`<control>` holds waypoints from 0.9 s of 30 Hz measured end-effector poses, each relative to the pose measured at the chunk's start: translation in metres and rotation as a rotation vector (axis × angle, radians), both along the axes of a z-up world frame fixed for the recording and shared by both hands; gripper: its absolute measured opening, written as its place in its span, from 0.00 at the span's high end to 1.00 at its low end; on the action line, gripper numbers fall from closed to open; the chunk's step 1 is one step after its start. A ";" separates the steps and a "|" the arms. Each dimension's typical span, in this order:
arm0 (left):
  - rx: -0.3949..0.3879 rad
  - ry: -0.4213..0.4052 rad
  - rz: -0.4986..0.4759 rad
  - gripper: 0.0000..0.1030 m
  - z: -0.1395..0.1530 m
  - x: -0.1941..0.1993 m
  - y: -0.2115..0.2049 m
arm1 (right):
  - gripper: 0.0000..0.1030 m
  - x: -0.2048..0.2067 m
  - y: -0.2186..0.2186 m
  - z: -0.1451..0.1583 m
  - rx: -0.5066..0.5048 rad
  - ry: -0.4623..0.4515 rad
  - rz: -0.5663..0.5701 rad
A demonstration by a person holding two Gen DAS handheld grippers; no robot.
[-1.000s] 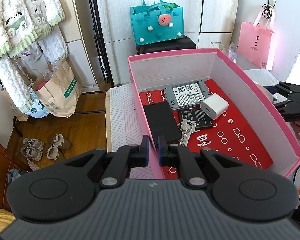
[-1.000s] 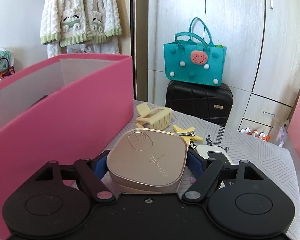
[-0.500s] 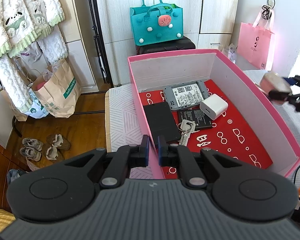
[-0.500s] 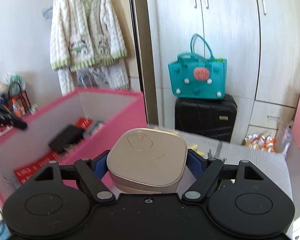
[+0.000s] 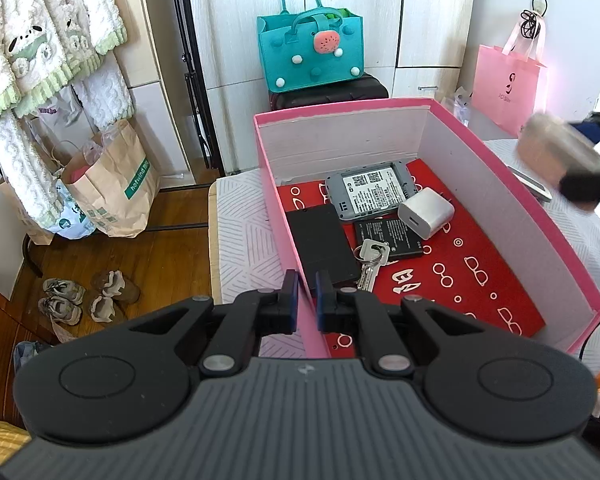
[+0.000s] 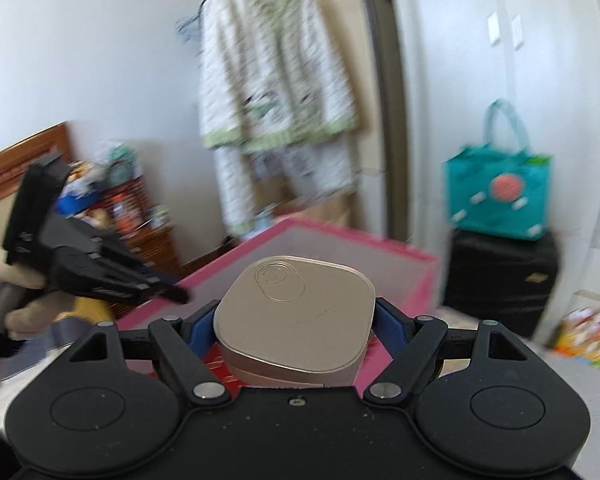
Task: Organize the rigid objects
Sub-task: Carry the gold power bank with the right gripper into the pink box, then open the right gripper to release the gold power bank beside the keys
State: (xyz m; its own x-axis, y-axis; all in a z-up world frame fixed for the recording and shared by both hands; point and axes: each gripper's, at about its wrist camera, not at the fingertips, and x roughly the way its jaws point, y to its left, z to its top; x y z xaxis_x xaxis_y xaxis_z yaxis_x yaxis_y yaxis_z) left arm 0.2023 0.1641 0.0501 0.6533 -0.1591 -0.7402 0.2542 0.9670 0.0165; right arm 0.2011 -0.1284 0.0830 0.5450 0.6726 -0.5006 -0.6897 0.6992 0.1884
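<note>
- While the left claw (image 5: 307,307) sits pinched on the near left wall of the pink box (image 5: 548,216), steadying it, the right claw (image 6: 294,322) is clamped on a gold compact (image 6: 294,312), its blue pads (image 6: 390,330) pressing both sides.
- The compact is in the air at the box's right edge, above the rim, blurred in the left view; it is not yet over the red floor.
- Inside the box lie a grey router (image 5: 370,192), a white charger (image 5: 426,214), a black battery (image 5: 390,238), a flat black case (image 5: 322,246) and keys (image 5: 370,258), all crowded toward the far left.
- I'd judge this the carrying step: the compact is picked up and on its way in.
- Next it needs bringing over the open red patch at the near right, lowering until it rests flat, then letting go; the left claw should keep holding the wall so the box doesn't slide.
</note>
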 end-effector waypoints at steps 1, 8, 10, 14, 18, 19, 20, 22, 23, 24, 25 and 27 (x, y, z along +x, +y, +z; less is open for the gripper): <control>0.001 -0.003 -0.003 0.93 0.000 -0.001 0.001 | 0.20 0.001 0.008 -0.001 -0.006 0.023 0.028; 0.005 -0.017 -0.013 0.93 -0.002 -0.003 0.002 | 0.20 0.028 0.064 -0.027 -0.144 0.231 0.155; 0.000 -0.016 -0.015 0.93 -0.001 -0.003 0.003 | 0.20 0.036 0.077 -0.036 -0.188 0.280 0.164; 0.000 -0.018 -0.020 0.92 -0.001 -0.003 0.003 | 0.20 0.045 0.094 -0.054 -0.259 0.355 0.177; -0.010 -0.019 -0.022 0.92 -0.002 -0.004 0.005 | 0.20 0.050 0.102 -0.064 -0.336 0.380 0.161; -0.012 -0.020 -0.022 0.92 -0.002 -0.004 0.005 | 0.20 0.050 0.104 -0.063 -0.345 0.376 0.160; -0.010 -0.020 -0.022 0.92 -0.002 -0.004 0.005 | 0.20 0.050 0.106 -0.063 -0.364 0.365 0.164; -0.013 -0.020 -0.023 0.92 -0.002 -0.004 0.005 | 0.20 0.054 0.114 -0.067 -0.437 0.366 0.174; -0.013 -0.020 -0.024 0.92 -0.002 -0.004 0.005 | 0.20 0.056 0.115 -0.068 -0.452 0.375 0.159; -0.013 -0.021 -0.023 0.92 -0.002 -0.004 0.006 | 0.20 0.058 0.116 -0.068 -0.470 0.380 0.153; -0.014 -0.022 -0.022 0.92 -0.002 -0.004 0.006 | 0.20 0.060 0.117 -0.069 -0.502 0.372 0.159; -0.024 -0.021 -0.022 0.92 -0.002 -0.003 0.007 | 0.21 0.060 0.120 -0.072 -0.572 0.341 0.164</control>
